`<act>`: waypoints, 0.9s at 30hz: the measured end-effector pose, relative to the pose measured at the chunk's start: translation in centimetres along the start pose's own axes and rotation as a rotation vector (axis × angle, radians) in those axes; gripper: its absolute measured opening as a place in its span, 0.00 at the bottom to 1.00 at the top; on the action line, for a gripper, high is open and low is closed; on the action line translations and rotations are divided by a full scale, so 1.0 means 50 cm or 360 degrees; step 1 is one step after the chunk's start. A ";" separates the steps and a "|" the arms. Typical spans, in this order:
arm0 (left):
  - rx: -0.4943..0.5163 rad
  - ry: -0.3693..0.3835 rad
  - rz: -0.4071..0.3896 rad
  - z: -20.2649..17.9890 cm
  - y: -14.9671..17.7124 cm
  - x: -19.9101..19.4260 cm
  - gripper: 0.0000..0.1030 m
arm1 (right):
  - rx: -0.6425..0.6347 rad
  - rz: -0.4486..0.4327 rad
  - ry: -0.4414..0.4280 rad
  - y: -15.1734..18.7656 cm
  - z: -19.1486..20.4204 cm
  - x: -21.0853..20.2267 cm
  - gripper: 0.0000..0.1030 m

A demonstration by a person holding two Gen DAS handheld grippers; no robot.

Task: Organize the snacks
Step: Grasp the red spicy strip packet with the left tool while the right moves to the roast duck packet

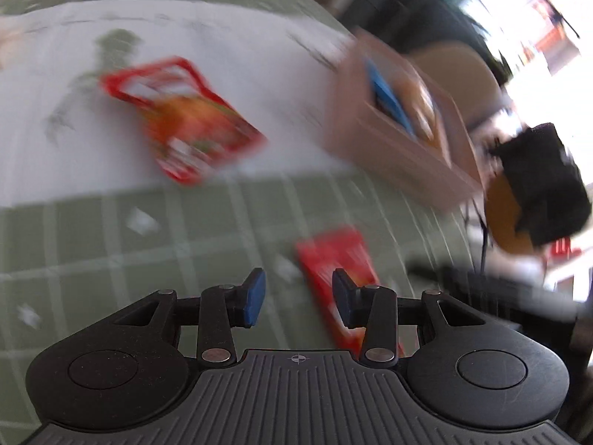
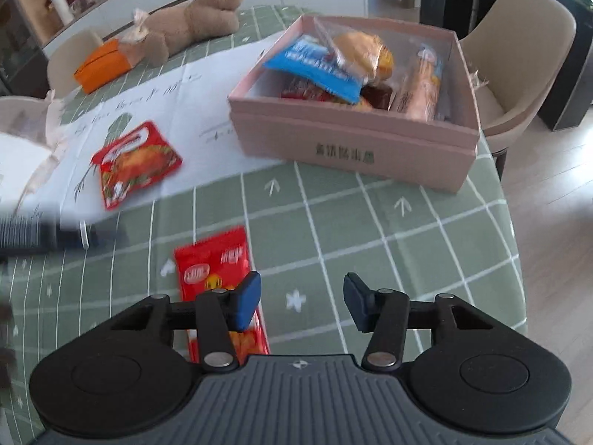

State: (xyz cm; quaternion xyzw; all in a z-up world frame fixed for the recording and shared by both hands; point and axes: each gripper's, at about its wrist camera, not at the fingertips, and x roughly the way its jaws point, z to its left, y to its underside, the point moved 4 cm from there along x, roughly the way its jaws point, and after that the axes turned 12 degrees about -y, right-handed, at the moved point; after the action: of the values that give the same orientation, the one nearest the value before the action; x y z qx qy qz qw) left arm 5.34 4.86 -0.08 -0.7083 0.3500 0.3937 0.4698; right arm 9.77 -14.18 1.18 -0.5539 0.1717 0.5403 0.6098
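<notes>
Snack packet, red, lies flat on the green checked tablecloth. Left gripper and right gripper hover above it, jaws apart, apparently empty. Pink box holds other snacks.

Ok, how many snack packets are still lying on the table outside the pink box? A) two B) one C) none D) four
A: two red packets lie outside the pink box, a wide one on the white sheet and a long one on the green cloth.
</notes>
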 end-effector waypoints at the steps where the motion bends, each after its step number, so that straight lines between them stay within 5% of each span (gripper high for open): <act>1: 0.0083 -0.0015 0.0003 -0.030 0.014 0.006 0.43 | -0.0005 -0.0020 0.0035 -0.005 -0.006 -0.007 0.49; 6: 0.0494 -0.0170 -0.0053 -0.163 0.061 0.022 0.45 | 0.0010 -0.0083 0.0219 0.015 -0.059 -0.043 0.58; 11: 0.0802 -0.0336 -0.0154 -0.220 0.077 0.035 0.50 | 0.0159 -0.0046 0.0204 0.075 -0.106 -0.043 0.59; 18: 0.0692 -0.0399 -0.0095 -0.162 0.047 0.046 0.75 | 0.0116 -0.0058 0.0140 0.116 -0.103 -0.039 0.74; 24: 0.0583 -0.0444 -0.0063 -0.138 0.030 0.045 0.68 | -0.0008 -0.0061 0.0196 0.110 -0.086 -0.015 0.86; 27: 0.0457 -0.0324 -0.0004 -0.138 0.027 0.038 0.59 | -0.0034 -0.0074 0.0213 0.109 -0.093 -0.013 0.89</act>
State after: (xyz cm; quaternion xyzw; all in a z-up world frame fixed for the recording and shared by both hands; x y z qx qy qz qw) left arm 6.58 -2.29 -0.58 -0.5909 0.3524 0.4088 0.5996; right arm 6.71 -19.55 -2.50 -0.5991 0.1934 0.4894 0.6035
